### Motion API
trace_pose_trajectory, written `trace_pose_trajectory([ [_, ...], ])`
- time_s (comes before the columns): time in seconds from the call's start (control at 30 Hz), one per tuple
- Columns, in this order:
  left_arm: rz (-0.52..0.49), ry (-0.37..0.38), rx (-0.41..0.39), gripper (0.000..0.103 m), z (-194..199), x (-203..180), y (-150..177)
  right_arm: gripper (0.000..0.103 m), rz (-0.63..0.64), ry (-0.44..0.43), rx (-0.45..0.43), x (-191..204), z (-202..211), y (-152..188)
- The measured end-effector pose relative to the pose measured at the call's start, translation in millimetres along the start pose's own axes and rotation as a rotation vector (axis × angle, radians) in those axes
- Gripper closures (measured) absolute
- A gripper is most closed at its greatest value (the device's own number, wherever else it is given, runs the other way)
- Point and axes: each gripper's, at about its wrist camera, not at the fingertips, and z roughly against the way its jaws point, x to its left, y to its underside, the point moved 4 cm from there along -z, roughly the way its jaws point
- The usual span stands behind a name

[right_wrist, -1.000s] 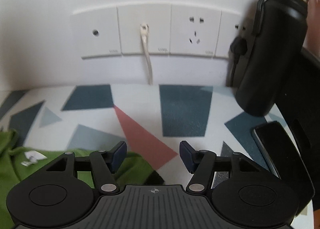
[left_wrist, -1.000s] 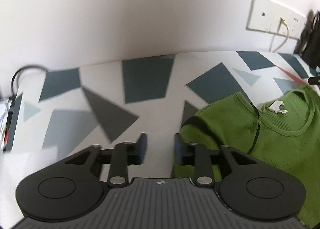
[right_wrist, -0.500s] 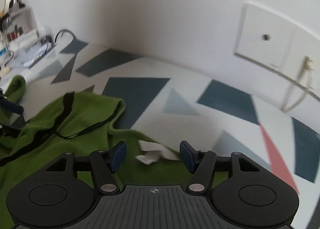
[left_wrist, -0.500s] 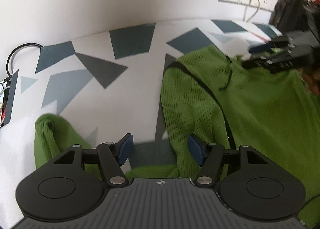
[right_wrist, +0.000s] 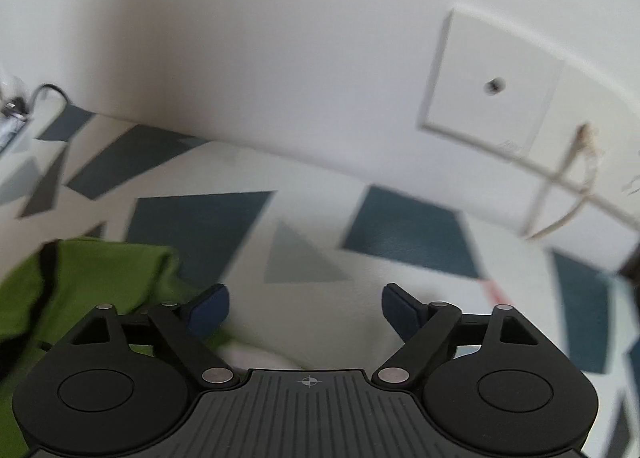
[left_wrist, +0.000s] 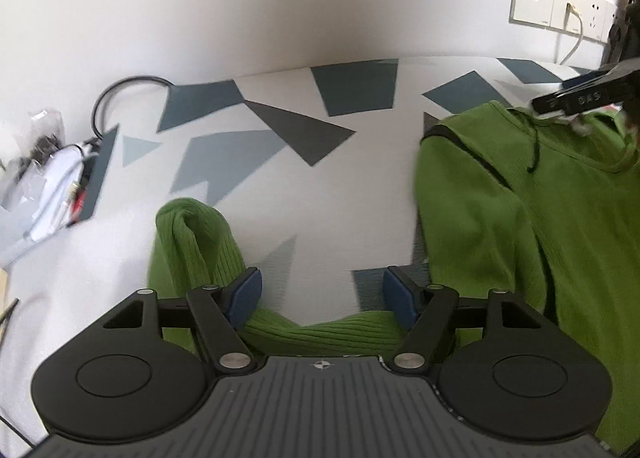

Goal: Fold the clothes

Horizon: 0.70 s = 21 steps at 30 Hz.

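Green sweater (left_wrist: 540,218) lies spread on the patterned table (left_wrist: 360,178), its sleeve (left_wrist: 320,332) under the left gripper (left_wrist: 322,292), both it and the right gripper (right_wrist: 306,308) spread wide and holding nothing; ribbed knit may bunch or slip when pinched.

Green ribbed knit sweater (left_wrist: 560,218) lies on the table (left_wrist: 280,162), which has a white top with blue and grey triangle shapes. The body is spread at the right of the left wrist view, front up, round neckline toward the wall, a thin black cord (left_wrist: 534,146) hanging from the collar, and a black seam line (left_wrist: 472,156) across the shoulder. One sleeve (left_wrist: 320,332) runs out sideways from the body along the near edge, then bends upward into a bunched, folded cuff end (left_wrist: 192,234). The right wrist view shows a blurred shoulder corner (right_wrist: 100,270) with its black trim lying flat.
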Motion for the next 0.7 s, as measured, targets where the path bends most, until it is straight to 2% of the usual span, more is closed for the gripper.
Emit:
trace_pose_trajectory([
  [0.13, 0.001, -0.055, -0.002, 0.033, -0.7, 12.4, 0.2, 0.026, -0.047, 0.045, -0.02, -23.3, 13.4, -0.9],
  [0.27, -0.008, -0.099, -0.007, 0.033, -0.4, 24.2, 2.1, 0.025, -0.12, 0.076, -0.058, -68.2, 49.4, 3.7],
  [0.4, 0.049, -0.094, 0.006, 0.033, -0.7, 34.8, 2.6, 0.025, -0.189, 0.136, -0.028, -113.1, 83.7, 30.9],
  [0.53, 0.063, -0.1, 0.031, 0.034, 0.9, 33.5, -1.0, 0.025, -0.268, 0.19, 0.006, -146.0, 125.1, 70.7],
  [0.7, 0.107, 0.024, -0.039, 0.034, 23.5, 12.6, -14.9, 0.025, -0.338, 0.257, 0.053, -172.7, 168.4, 122.3],
])
